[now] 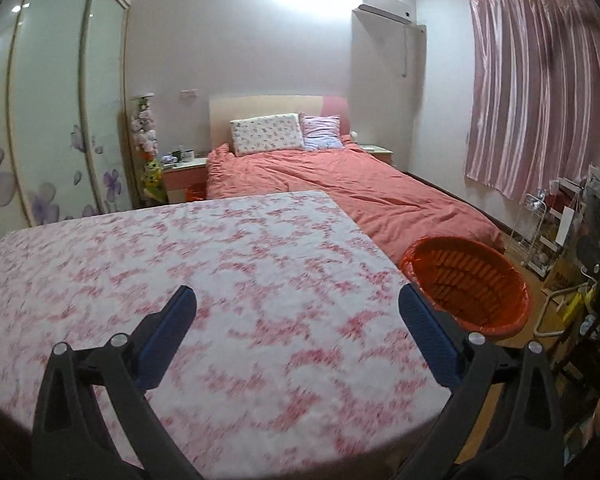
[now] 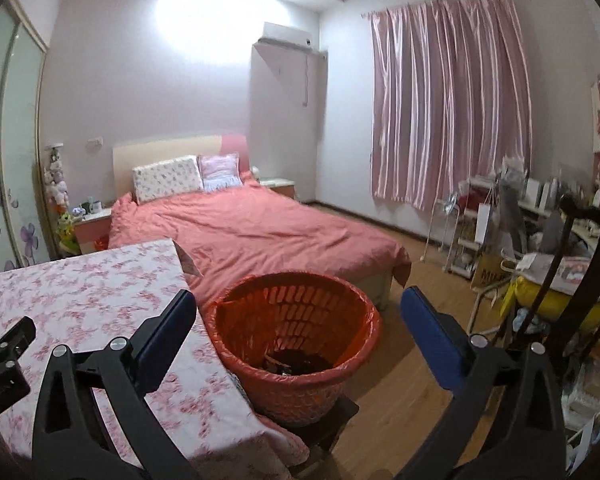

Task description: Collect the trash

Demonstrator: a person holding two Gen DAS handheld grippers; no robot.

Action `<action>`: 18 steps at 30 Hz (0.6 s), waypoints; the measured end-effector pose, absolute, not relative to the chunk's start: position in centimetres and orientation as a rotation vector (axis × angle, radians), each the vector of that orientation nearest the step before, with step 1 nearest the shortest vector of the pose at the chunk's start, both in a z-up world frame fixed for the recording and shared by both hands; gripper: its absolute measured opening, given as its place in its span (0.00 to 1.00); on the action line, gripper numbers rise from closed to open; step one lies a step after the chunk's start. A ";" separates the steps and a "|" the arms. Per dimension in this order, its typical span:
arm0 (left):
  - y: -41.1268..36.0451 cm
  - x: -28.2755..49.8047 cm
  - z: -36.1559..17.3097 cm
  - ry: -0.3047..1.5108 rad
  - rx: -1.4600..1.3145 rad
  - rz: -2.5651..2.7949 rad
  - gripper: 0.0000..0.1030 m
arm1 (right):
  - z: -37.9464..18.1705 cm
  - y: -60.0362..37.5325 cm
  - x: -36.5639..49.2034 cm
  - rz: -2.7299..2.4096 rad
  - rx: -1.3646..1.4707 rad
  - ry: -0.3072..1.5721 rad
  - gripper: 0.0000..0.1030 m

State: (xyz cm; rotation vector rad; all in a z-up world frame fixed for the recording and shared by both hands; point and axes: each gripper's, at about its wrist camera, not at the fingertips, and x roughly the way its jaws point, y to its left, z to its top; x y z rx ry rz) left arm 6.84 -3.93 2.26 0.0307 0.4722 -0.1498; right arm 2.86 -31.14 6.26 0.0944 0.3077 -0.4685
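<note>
The left gripper [image 1: 298, 306] has its jaws wide open, and nothing is between them. It hangs over the worktop [image 1: 220, 280], which wears a white cloth with pink flowers. No trash shows on that cloth in either view.

The right gripper [image 2: 298, 308] is wide open too, and it holds nothing. It points toward the orange basket [image 2: 364, 312], which stands just beside the worktop's right edge, on a dark stand. The basket has a red bag inside it. Down at the bottom of the basket lies some dark stuff [image 2: 296, 360]. It looks like trash, but it is too dim to say what kind.

So it looks like the job is nearly done, or done. Trash sits in the basket, the cloth looks bare, and both grippers are free.

What is left? Maybe nothing here. The cloth is a bit blurry, so a tiny scrap could hide. Beyond the worktop is a bed [image 2: 260, 232] with a pink cover, and no trash shows on it.
</note>
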 end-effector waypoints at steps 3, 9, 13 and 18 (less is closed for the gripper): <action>-2.5 5.0 2.2 0.457 0.007 -0.118 0.96 | 6.5 -29.9 1.7 -0.478 0.073 0.281 0.98; -0.4 2.3 1.8 0.440 -0.017 -0.055 0.96 | 5.9 -28.0 0.0 -0.466 0.083 0.273 0.98; 0.6 1.1 1.2 0.438 -0.023 -0.021 0.96 | 4.8 -27.9 0.1 -0.441 0.125 0.347 0.98; 1.2 0.4 0.3 0.457 -0.029 -0.001 0.96 | 4.1 -27.6 0.3 -0.470 0.114 0.415 0.98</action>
